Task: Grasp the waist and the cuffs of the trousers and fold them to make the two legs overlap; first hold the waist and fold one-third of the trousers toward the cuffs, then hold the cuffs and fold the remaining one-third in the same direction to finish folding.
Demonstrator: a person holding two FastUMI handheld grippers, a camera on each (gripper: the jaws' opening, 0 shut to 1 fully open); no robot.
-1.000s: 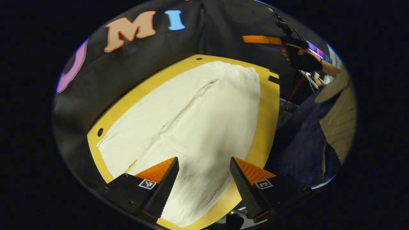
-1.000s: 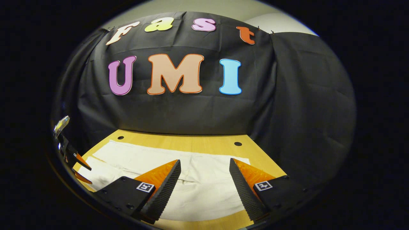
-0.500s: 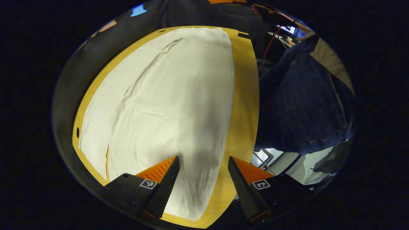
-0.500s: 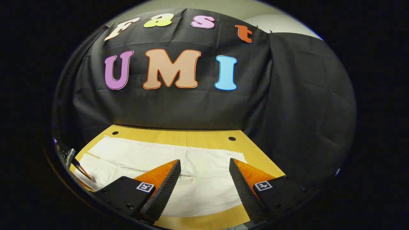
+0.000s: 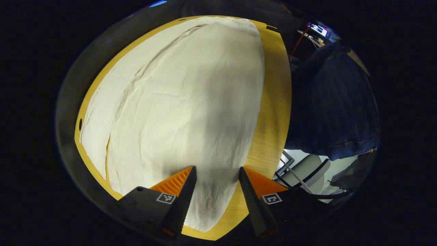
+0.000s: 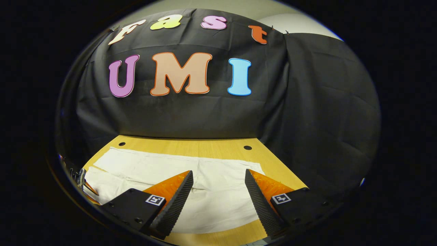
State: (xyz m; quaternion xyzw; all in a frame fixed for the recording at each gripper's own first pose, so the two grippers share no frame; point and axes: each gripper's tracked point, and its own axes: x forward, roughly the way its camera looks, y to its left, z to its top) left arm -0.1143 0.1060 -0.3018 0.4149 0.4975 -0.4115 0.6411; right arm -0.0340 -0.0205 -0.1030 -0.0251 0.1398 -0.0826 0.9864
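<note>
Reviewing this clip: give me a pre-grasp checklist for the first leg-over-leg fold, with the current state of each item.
1. Trousers lying flat on the table, legs side by side: ok.
2. Left gripper open: ok.
3. Left gripper lined up over the near leg's cuff end: ok, the cloth edge sits between its fingers.
4. Right gripper open: ok.
5. Right gripper above the waist end: ok, though contact cannot be told.
6. Cloth pinched by either gripper: not ok, nothing gripped yet.

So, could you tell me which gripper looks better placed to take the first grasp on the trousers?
Probably the left gripper: its open fingers straddle the near edge of the trousers at one end. The right gripper, also open, hovers above them.
</note>
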